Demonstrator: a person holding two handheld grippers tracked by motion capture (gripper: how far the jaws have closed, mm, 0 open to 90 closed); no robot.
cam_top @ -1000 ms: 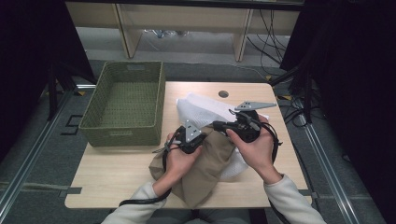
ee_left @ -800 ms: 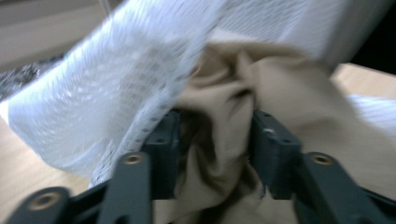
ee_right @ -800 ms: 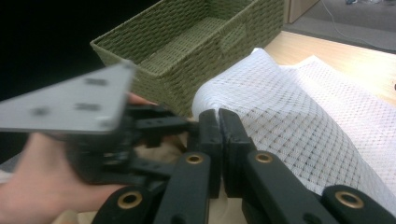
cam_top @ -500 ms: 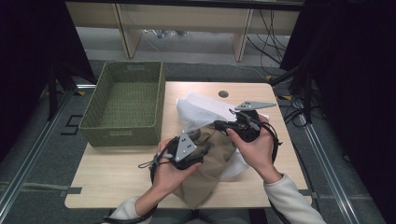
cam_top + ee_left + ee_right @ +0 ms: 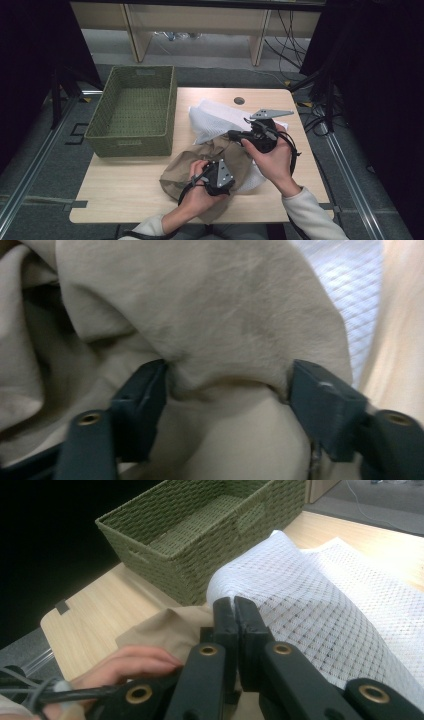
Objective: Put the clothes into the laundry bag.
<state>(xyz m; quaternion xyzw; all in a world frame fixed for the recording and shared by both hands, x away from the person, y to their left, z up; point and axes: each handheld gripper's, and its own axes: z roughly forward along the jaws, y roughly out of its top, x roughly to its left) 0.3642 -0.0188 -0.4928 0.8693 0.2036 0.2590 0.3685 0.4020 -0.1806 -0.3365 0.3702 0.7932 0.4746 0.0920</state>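
A crumpled tan cloth (image 5: pixel 177 175) lies at the table's near middle, partly over a white mesh bag (image 5: pixel 215 117). My left gripper (image 5: pixel 220 176) presses down into the cloth. In the left gripper view its jaws (image 5: pixel 227 390) stand wide and have just been opening, with a bulging fold of the tan cloth (image 5: pixel 210 310) between the pads (image 5: pixel 142 397). My right gripper (image 5: pixel 239 135) hovers at the seam of cloth and mesh. Its jaws (image 5: pixel 234 611) are shut tight, and I cannot tell if fabric is pinched. The white mesh bag (image 5: pixel 320 605) lies behind them.
A green woven basket (image 5: pixel 132 145) with nothing in it stands at the table's left, also seen as the basket (image 5: pixel 200 535) in the right gripper view. A small round hole (image 5: pixel 239 100) marks the far tabletop. Bare wood (image 5: pixel 120 185) lies near left.
My left hand has moved toward the near edge and slightly right, sinking onto the tan cloth, and its jaws have spread. The right hand has stayed put.
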